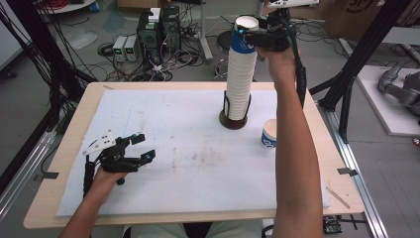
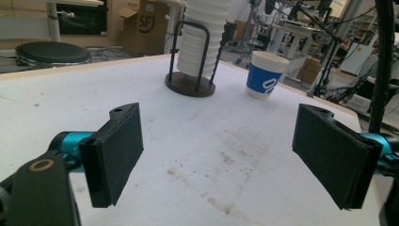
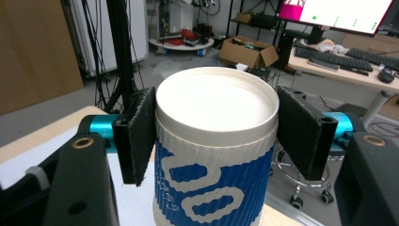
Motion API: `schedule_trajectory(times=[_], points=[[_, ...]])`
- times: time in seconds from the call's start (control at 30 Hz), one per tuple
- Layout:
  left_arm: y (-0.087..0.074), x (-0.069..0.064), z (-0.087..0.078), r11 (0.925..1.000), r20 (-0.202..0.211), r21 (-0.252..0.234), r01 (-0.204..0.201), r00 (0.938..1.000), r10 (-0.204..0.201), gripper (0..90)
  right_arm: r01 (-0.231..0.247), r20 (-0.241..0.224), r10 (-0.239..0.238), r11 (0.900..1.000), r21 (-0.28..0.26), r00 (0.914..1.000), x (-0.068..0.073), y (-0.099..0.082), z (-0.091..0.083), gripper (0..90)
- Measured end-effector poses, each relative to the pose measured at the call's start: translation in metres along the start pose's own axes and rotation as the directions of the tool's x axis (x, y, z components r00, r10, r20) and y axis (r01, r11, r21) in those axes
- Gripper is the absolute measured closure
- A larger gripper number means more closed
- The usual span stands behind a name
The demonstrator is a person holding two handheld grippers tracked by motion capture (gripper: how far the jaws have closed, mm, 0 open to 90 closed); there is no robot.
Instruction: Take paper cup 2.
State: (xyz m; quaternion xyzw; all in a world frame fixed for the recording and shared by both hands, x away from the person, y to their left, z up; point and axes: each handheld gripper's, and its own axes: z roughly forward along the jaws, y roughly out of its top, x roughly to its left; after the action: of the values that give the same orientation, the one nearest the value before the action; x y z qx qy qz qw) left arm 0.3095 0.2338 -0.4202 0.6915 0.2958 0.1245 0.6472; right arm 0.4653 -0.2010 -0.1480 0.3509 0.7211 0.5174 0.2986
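Observation:
A tall stack of white paper cups [image 1: 237, 84] stands in a black wire holder [image 1: 233, 121] at the back of the table. The stack's top cup [image 1: 243, 39] has a blue sleeve with white loops. My right gripper [image 1: 252, 37] is raised to that top cup. In the right gripper view both pads press the top cup [image 3: 214, 155] just under its rim, with my right gripper [image 3: 219, 127] shut on it. A separate blue cup [image 1: 269, 135] stands upright right of the holder. My left gripper [image 1: 143, 148] rests low at the table's left, open and holding nothing; its view shows my left gripper [image 2: 221, 155] pointing at the stack [image 2: 200, 37].
A white sheet [image 1: 188, 148] with brownish stains covers the wooden table [image 1: 74, 129]. The loose blue cup [image 2: 264, 75] stands near the right edge. Black frame posts, cables and electronics boxes [image 1: 158, 29] sit on the floor beyond the table.

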Motion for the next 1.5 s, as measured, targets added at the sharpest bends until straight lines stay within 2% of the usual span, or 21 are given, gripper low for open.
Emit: schedule_trajectory(times=[0.2,0.27,0.3,0.4,0.47,0.53,0.63,0.73,0.93,1.0,1.07,1.13,1.17,1.23,1.37,1.5], points=[[0.0,0.001,-0.001,1.0,-0.002,0.0,-0.001,1.0,0.001,16.7,0.007,0.006,-0.007,0.9994,0.035,1.0,0.0,-0.009,0.008,34.1],[0.0,0.001,-0.001,1.0,-0.001,-0.003,0.0,1.0,0.0,16.7,-0.001,0.008,0.0,0.9981,0.062,1.0,-0.001,-0.015,0.011,34.1],[0.0,0.001,-0.001,1.0,-0.002,-0.001,-0.001,1.0,0.001,16.7,-0.007,0.006,0.007,0.9989,0.046,1.0,-0.002,-0.018,0.01,34.1],[0.0,0.001,-0.001,1.0,-0.001,-0.001,0.001,1.0,-0.001,16.7,-0.021,0.01,0.021,0.9988,0.045,0.9997,-0.006,-0.018,0.006,34.1],[0.0,0.001,0.0,1.0,-0.002,0.001,-0.004,1.0,0.004,16.7,-0.043,0.006,0.043,0.9991,0.006,0.9991,-0.008,-0.017,0.001,34.1],[0.0,0.001,0.001,1.0,0.001,0.002,-0.003,1.0,0.003,16.7,-0.052,-0.003,0.052,0.9987,-0.002,0.9987,-0.01,-0.015,-0.003,34.1],[0.0,0.0,0.001,1.0,0.001,0.002,-0.003,1.0,0.003,16.7,-0.046,0.007,0.046,0.9989,-0.005,0.9989,-0.012,-0.015,-0.005,34.1],[0.0,0.0,0.001,1.0,0.0,0.001,-0.002,1.0,0.002,16.7,-0.063,-0.003,0.063,0.9973,-0.037,0.998,-0.013,-0.014,-0.008,34.1],[0.0,0.0,0.001,1.0,0.001,0.002,-0.002,1.0,0.002,16.7,-0.031,0.011,0.032,0.9991,-0.028,0.9994,-0.011,-0.005,-0.01,34.2],[0.0,0.0,0.0,1.0,0.001,0.001,-0.002,1.0,0.002,16.6,-0.039,0.003,0.039,0.9969,-0.069,0.9992,-0.01,-0.003,-0.012,34.5],[0.0,0.001,0.0,1.0,-0.001,0.0,0.0,1.0,0.0,16.7,-0.067,-0.015,0.066,0.9898,-0.126,0.9977,-0.01,0.003,-0.018,34.7],[0.0,0.001,0.0,1.0,0.0,0.0,0.001,1.0,-0.001,16.7,-0.036,0.005,0.037,0.9942,-0.101,0.9993,-0.009,0.011,-0.021,34.7],[0.0,0.001,0.0,1.0,0.001,0.0,-0.002,1.0,0.002,16.7,-0.032,0.005,0.033,0.9935,-0.109,0.9994,-0.009,0.014,-0.023,34.7],[0.0,0.0,0.0,1.0,-0.001,0.001,-0.004,1.0,0.004,16.7,-0.034,0.001,0.034,0.9906,-0.132,0.9994,-0.009,0.019,-0.029,34.6],[0.0,0.0,-0.001,1.0,-0.003,-0.005,0.0,1.0,0.0,16.7,-0.041,0.008,0.042,0.9909,-0.129,0.9991,-0.01,0.023,-0.038,34.4],[0.0,0.0,-0.001,1.0,0.001,-0.007,-0.001,1.0,0.001,16.7,-0.039,0.02,0.043,0.988,-0.15,0.9989,-0.011,0.025,-0.053,34.4]])
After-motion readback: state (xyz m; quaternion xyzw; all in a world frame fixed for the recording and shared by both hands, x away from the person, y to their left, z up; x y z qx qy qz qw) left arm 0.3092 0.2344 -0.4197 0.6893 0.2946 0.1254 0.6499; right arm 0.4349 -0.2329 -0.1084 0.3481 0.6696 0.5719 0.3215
